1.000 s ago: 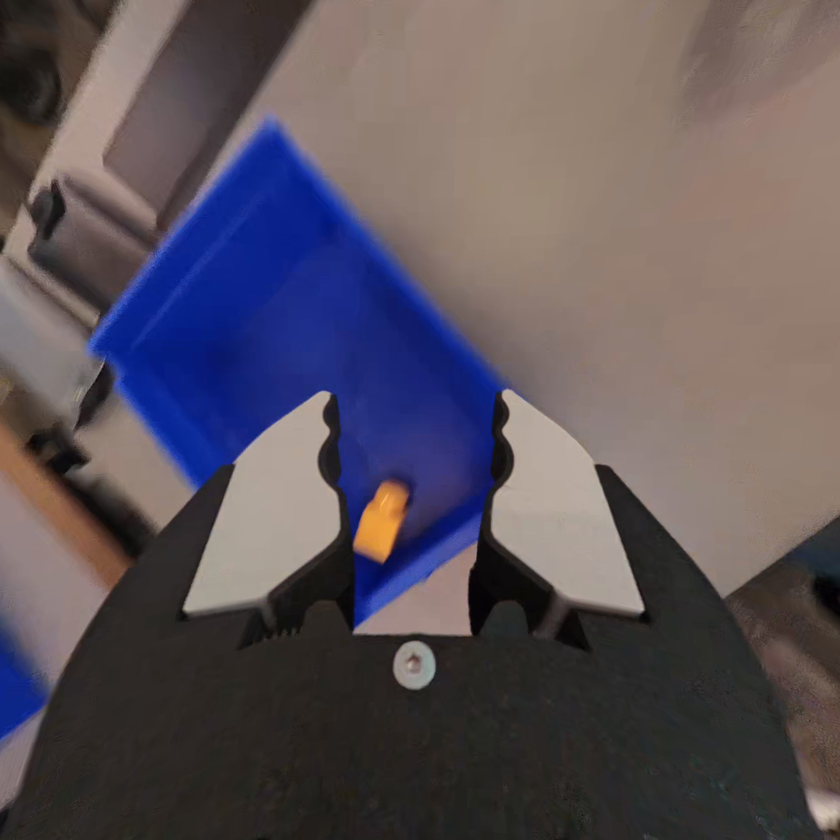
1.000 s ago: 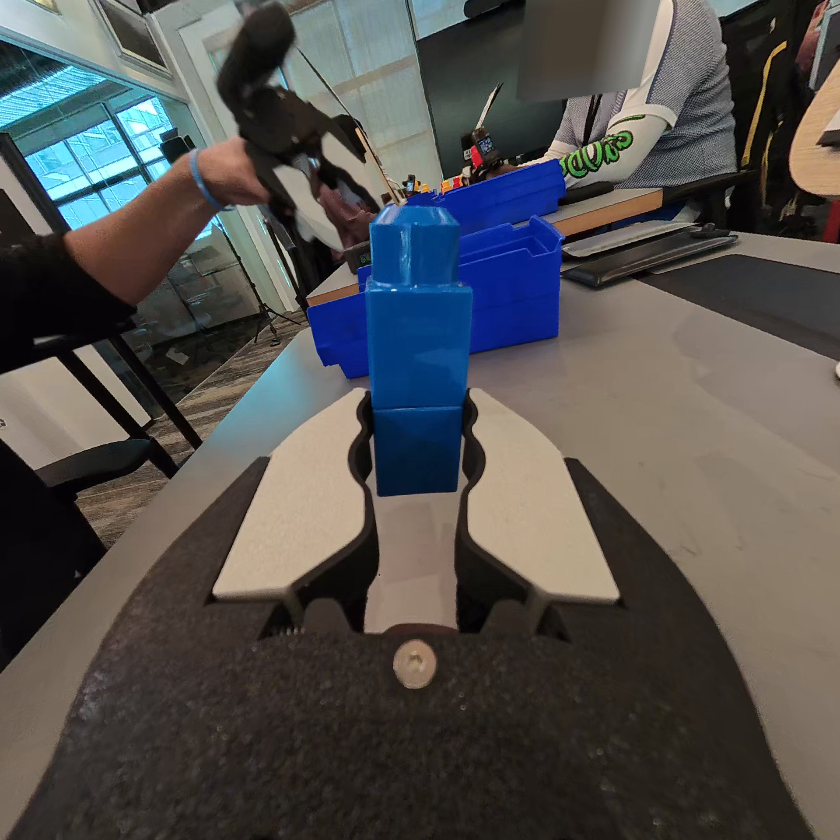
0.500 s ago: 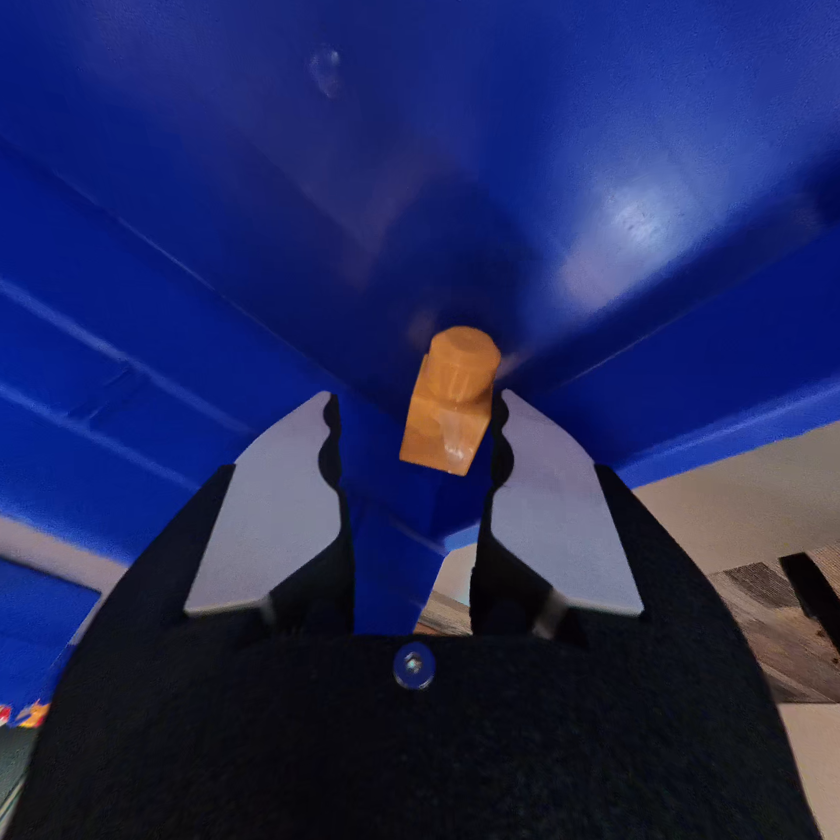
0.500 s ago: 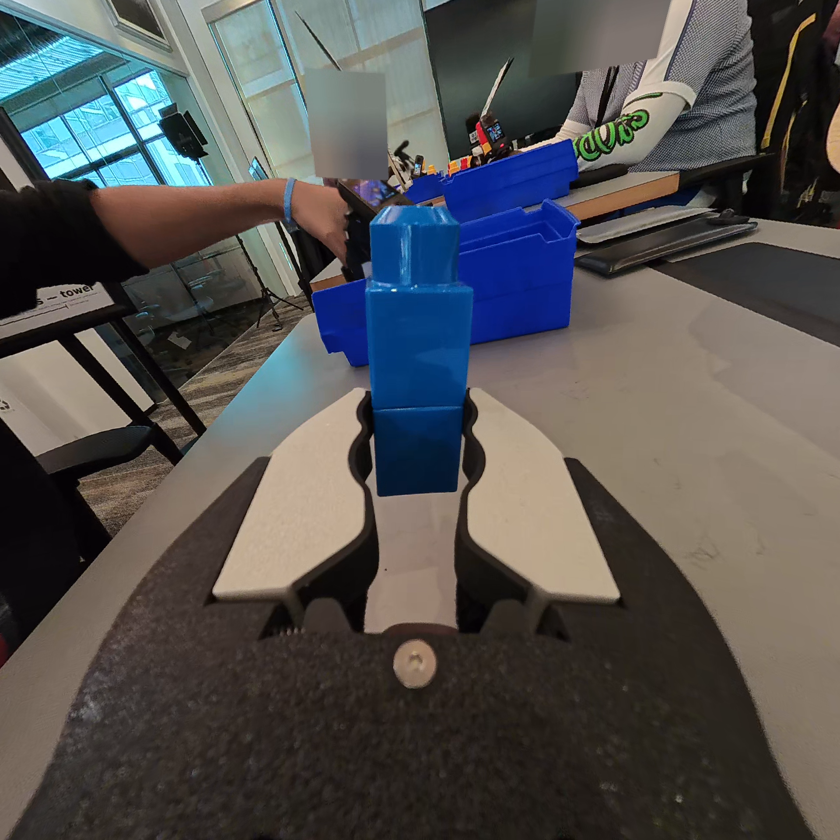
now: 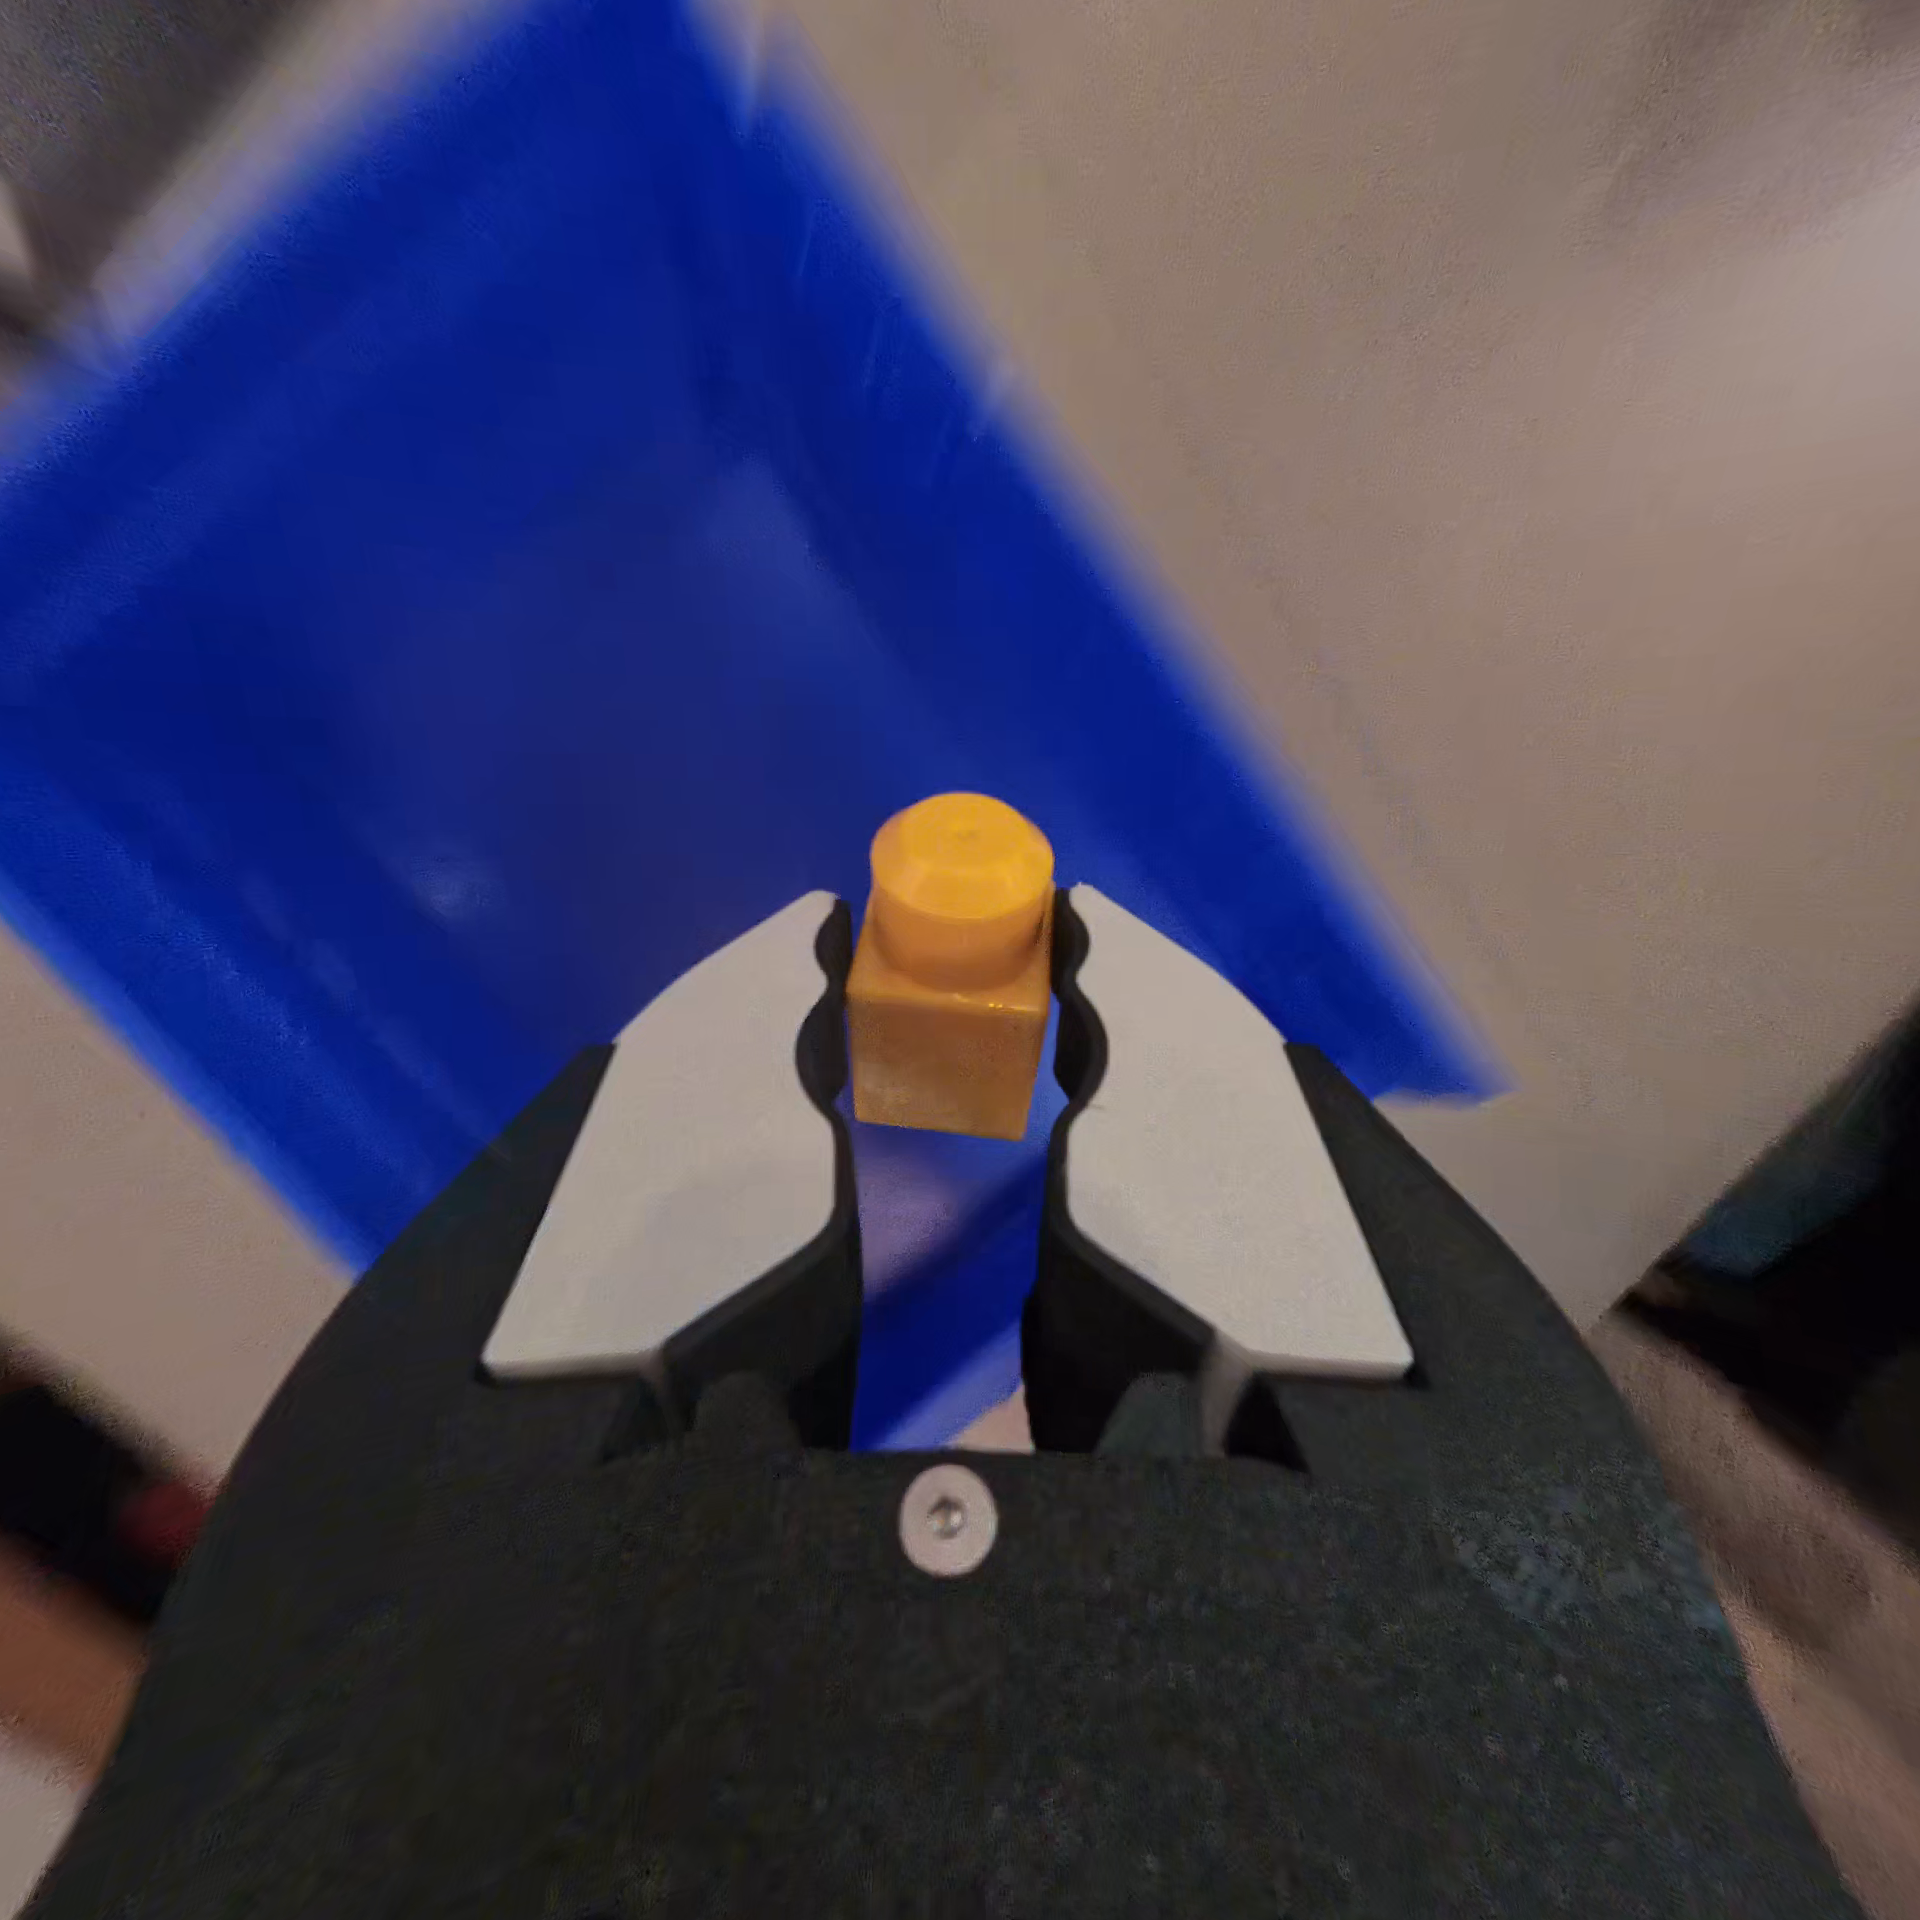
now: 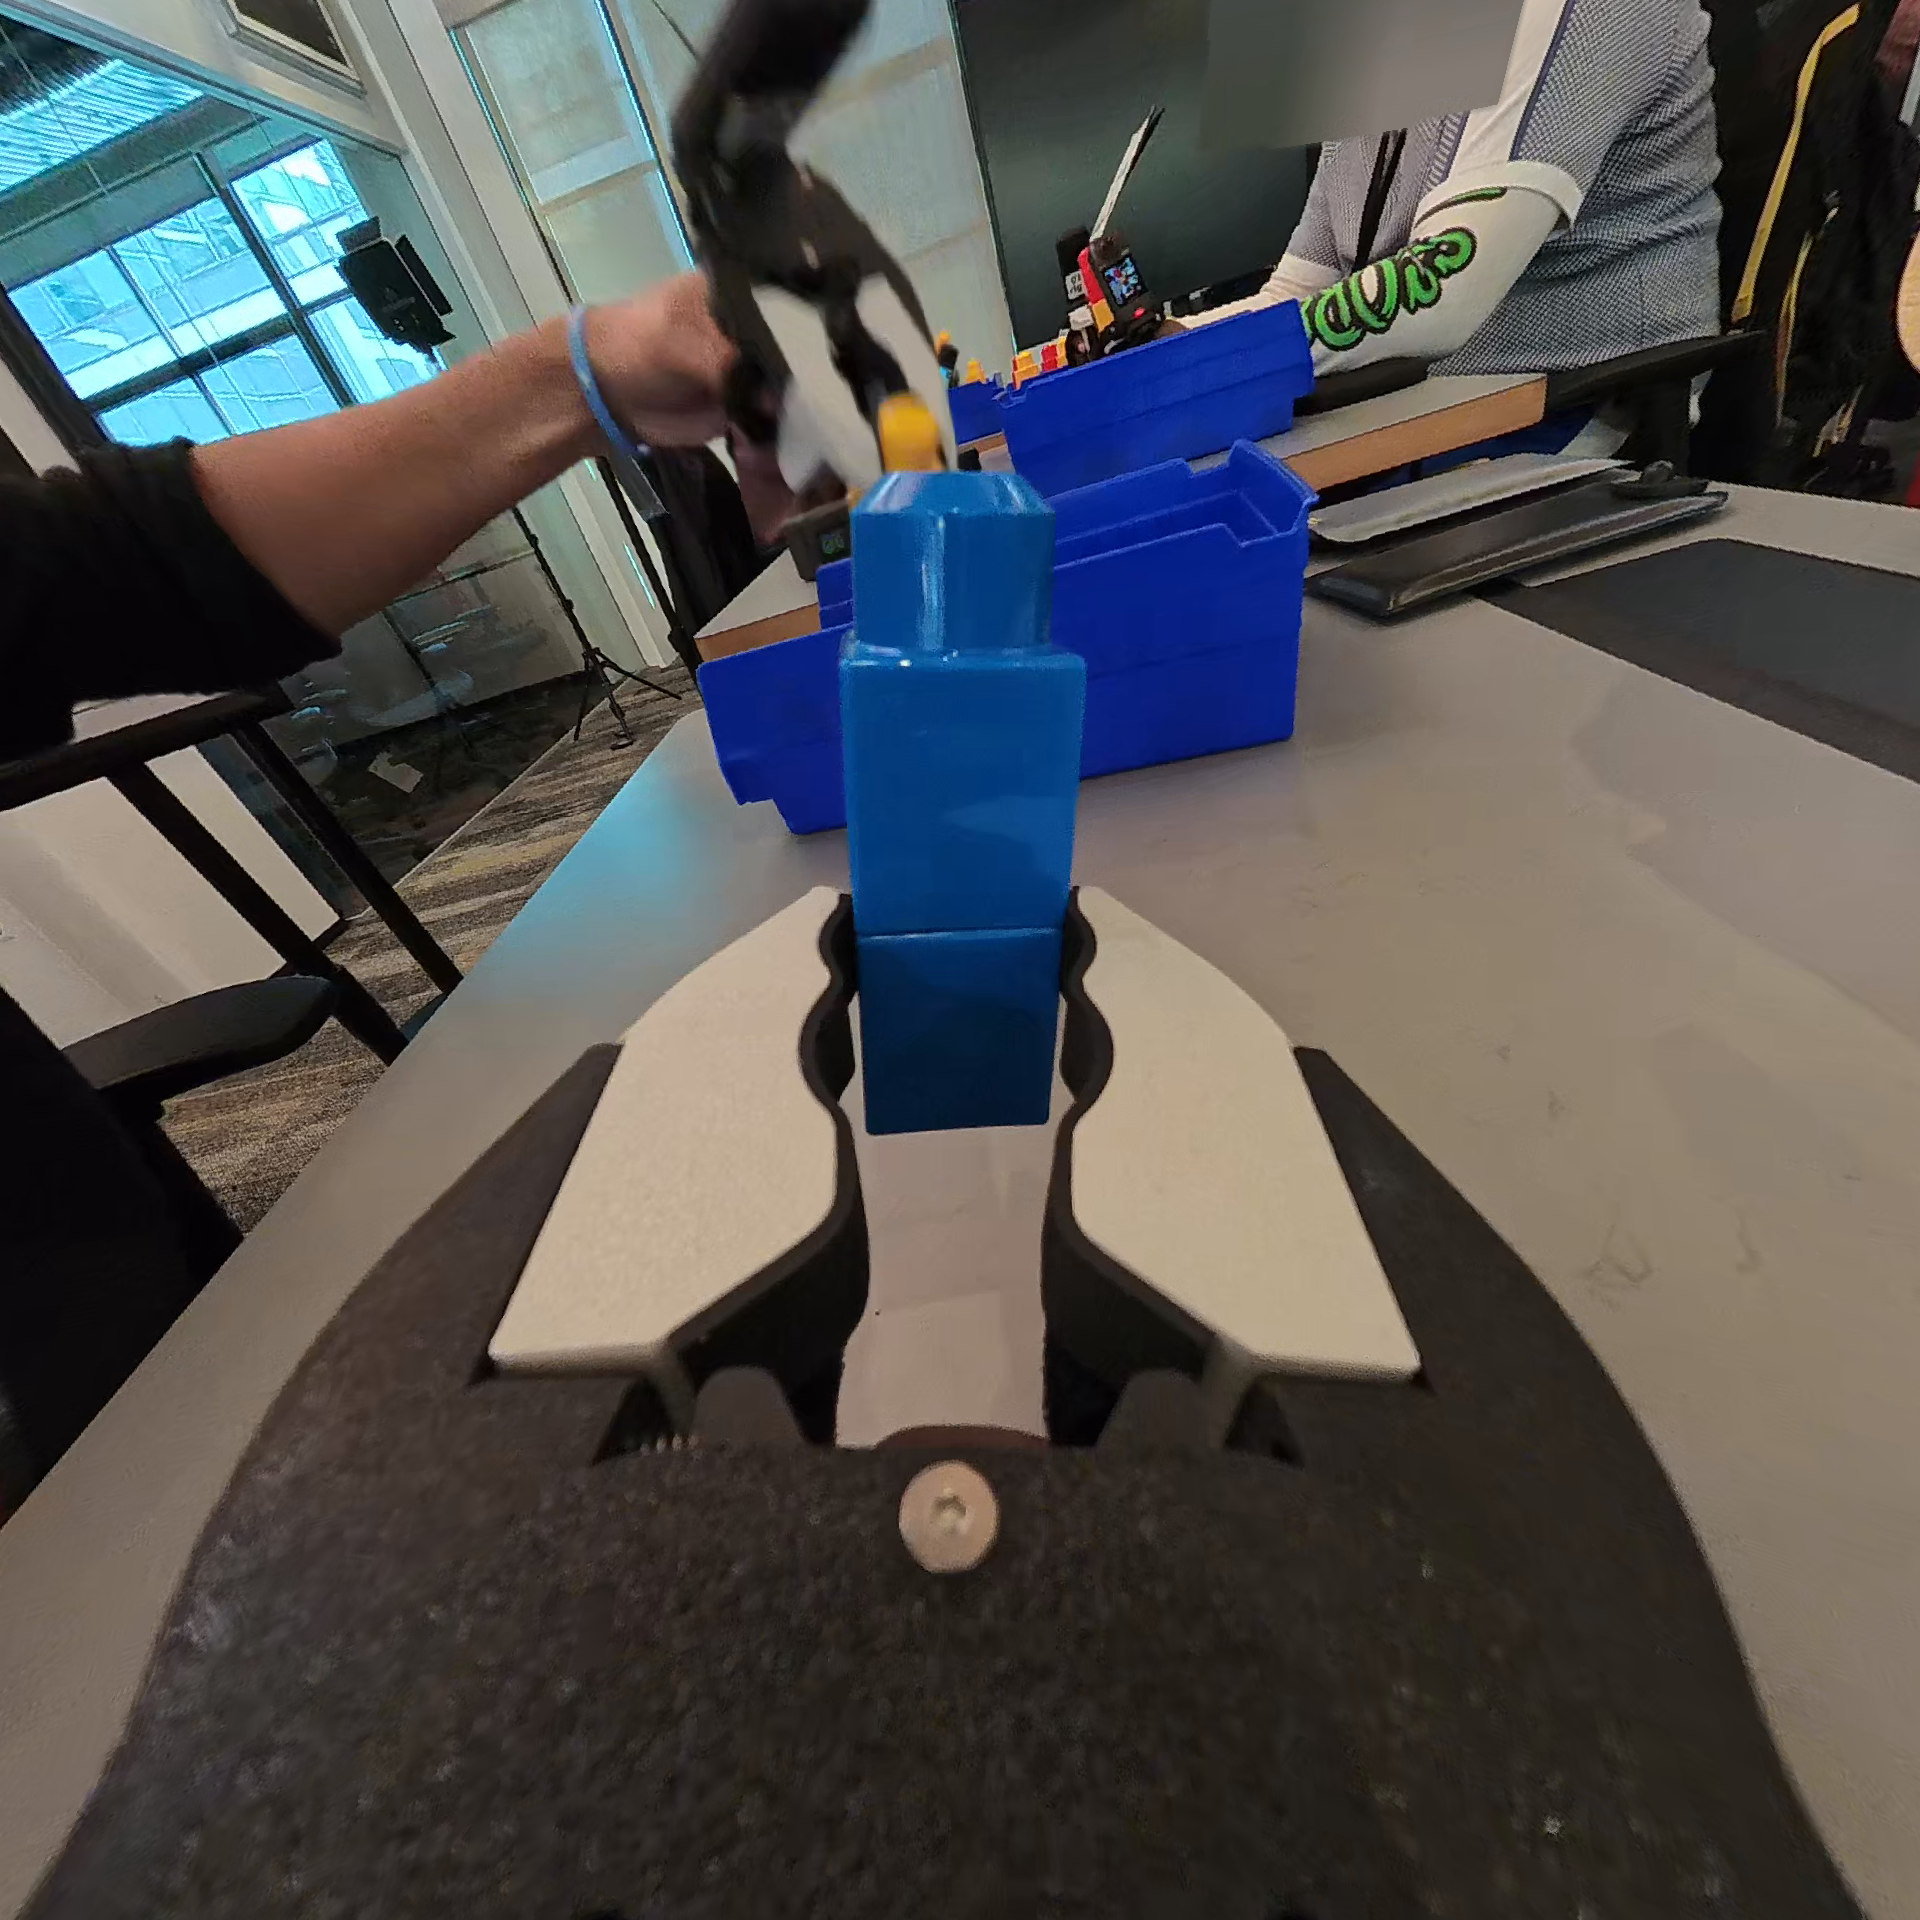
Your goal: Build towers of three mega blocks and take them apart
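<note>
The left gripper (image 5: 951, 997) holds an orange block (image 5: 951, 987); its jaws are pinched on the block's two side faces, stud pointing away from the camera. The block hangs clear above a blue bin (image 5: 499, 665), which fills the left wrist view from 9 to 1 o'clock and is smeared by motion blur. The grey bench (image 5: 1455, 436) shows at 2 o'clock beyond the bin's rim.

The right gripper (image 6: 958, 1029) holds a blue tower (image 6: 956, 790) of two stacked blocks. Its jaws are pinched on the lower, darker block; the upper block rises upright above the jaw tips, stud on top. The tower's base stands on or just above the bench (image 6: 1507, 987); contact cannot be confirmed.

In the right wrist view the left gripper (image 6: 904, 431) appears at 12 o'clock, blurred, carried by the person's hand (image 6: 665, 379) with a blue wristband. The orange block (image 6: 906, 434) sits in it just above and behind the tower's stud, not touching it as far as can be seen. A blue bin (image 6: 1174, 634) rests on the bench behind the tower, at 1 o'clock. Farther back, more blue bins (image 6: 1153, 390) stand on a second bench, where another person's sleeve (image 6: 1434, 281) rests.
</note>
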`<control>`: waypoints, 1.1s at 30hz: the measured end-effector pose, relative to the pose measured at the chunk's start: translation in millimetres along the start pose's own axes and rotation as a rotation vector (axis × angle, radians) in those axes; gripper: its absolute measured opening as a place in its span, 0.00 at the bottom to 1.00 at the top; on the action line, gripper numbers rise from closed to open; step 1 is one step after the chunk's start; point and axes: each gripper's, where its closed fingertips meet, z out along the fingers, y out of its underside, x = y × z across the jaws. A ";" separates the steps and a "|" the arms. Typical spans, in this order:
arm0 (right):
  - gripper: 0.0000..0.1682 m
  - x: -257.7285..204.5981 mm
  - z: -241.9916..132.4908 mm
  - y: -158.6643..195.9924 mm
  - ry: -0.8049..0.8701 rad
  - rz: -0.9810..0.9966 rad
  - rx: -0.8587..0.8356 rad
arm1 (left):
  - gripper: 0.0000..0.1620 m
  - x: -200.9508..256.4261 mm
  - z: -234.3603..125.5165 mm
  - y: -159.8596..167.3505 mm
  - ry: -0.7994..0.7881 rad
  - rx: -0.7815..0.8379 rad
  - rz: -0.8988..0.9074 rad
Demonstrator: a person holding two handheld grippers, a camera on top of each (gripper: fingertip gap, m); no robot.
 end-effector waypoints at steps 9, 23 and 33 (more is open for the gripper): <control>0.22 -4.4 9.8 -13.3 0.041 -0.013 -0.020 | 0.22 150.8 -25.9 -252.5 0.418 0.699 0.149; 0.22 -7.6 -2.9 -30.7 0.064 -0.027 0.029 | 0.22 210.4 41.5 -296.3 0.535 0.680 0.199; 0.22 -7.9 -4.6 -34.6 0.048 0.010 0.067 | 0.22 215.2 59.2 -286.4 0.527 0.644 0.199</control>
